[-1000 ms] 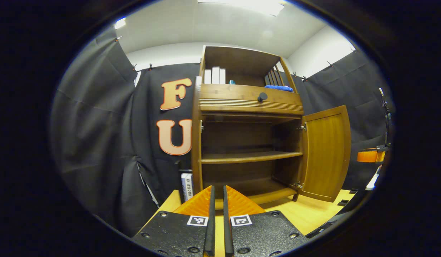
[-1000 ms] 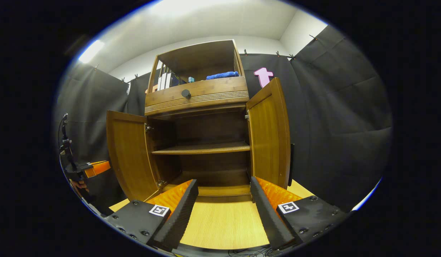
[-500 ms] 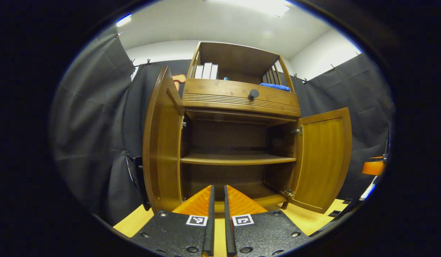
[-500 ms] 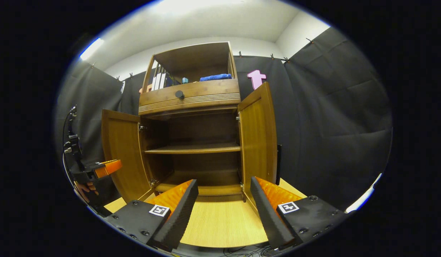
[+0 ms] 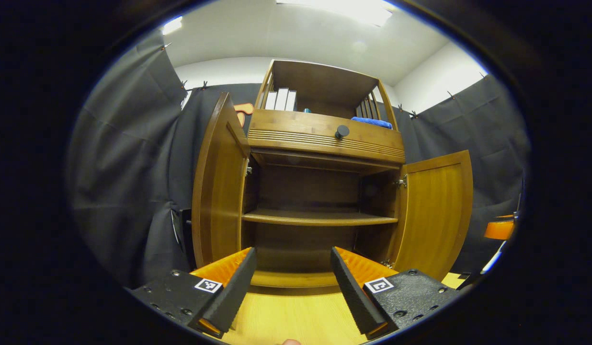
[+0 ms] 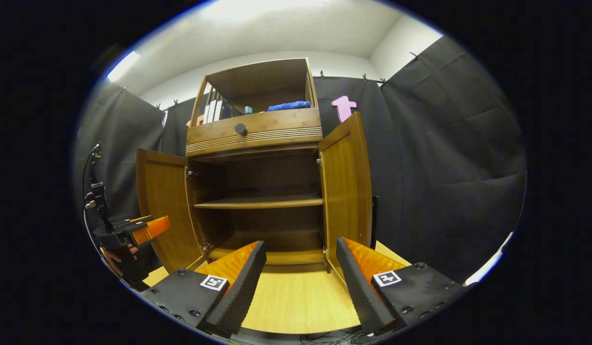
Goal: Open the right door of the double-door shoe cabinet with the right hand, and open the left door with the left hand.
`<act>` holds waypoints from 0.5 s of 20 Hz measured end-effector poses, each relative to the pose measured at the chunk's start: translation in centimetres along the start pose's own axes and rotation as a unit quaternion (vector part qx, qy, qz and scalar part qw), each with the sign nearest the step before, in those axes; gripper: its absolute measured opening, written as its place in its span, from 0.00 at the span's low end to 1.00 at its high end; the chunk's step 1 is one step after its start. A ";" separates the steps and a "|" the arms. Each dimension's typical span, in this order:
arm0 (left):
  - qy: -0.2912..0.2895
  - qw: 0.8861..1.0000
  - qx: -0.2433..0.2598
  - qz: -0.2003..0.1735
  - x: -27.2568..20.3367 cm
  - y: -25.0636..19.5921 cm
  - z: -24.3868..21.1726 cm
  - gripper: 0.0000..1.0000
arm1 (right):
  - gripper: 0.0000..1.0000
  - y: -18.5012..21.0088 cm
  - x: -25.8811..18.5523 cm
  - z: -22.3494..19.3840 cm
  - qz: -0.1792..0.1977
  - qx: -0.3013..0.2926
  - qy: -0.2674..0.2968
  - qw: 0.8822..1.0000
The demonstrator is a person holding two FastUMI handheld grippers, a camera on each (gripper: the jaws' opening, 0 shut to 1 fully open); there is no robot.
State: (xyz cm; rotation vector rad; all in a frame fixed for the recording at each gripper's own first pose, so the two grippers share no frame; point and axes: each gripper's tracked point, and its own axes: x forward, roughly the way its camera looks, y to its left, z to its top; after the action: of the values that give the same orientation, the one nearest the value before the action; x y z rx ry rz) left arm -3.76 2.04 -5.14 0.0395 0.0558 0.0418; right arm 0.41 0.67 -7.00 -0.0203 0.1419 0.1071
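The wooden shoe cabinet (image 5: 324,143) stands straight ahead with both doors swung out. In the left gripper view its left door (image 5: 219,187) is edge-on at the left and its right door (image 5: 437,213) hangs wide at the right. My left gripper (image 5: 292,268) is open and holds nothing, a little in front of the cabinet's base. In the right gripper view the left door (image 6: 164,206) and right door (image 6: 346,187) frame the bare inner shelf (image 6: 262,202). My right gripper (image 6: 301,256) is open and holds nothing. The left gripper (image 6: 138,229), held by a hand, is beside the left door.
A drawer with a dark knob (image 5: 342,130) sits above the doors. White books (image 5: 280,99) and a blue cloth (image 5: 372,122) lie on the top shelf. The cabinet stands on a light wooden surface (image 5: 296,316). The right gripper (image 5: 499,230) is at the far right edge.
My left gripper's fingers have spread from shut to open. It swung and drew back, bringing the left door into its view. The right gripper has barely moved.
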 end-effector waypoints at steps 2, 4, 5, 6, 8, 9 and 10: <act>-0.003 1.000 -0.007 0.009 -0.1 0.7 0.2 0.93 | 0.95 0.1 0.2 0.0 0.002 -0.001 0.002 1.000; -0.003 1.000 -0.006 0.018 0.1 1.3 0.2 0.89 | 0.89 0.3 0.3 0.4 0.004 -0.003 -0.003 1.000; -0.002 1.000 -0.006 0.021 0.2 1.6 0.1 0.89 | 0.95 0.3 0.5 0.6 0.002 -0.005 -0.002 1.000; 0.000 1.000 -0.006 0.023 0.2 1.7 0.0 0.89 | 0.95 0.3 0.5 0.4 0.000 -0.007 0.000 1.000; -0.001 1.000 -0.005 0.028 0.1 2.1 0.1 0.89 | 0.89 0.5 0.5 0.5 0.002 -0.006 -0.001 1.000; -0.002 1.000 -0.006 0.028 0.1 2.2 0.2 0.89 | 0.89 0.6 0.6 0.4 0.002 -0.005 0.001 1.000; -0.003 1.000 -0.008 0.027 0.2 2.1 0.2 0.89 | 0.95 0.6 0.6 0.1 0.002 -0.005 0.004 1.000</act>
State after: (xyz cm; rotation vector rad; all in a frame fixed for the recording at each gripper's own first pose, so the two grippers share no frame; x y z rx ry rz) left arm -3.67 4.18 -4.87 0.0254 0.0483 0.0969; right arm 1.00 1.34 -6.96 -0.0297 0.1492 0.1119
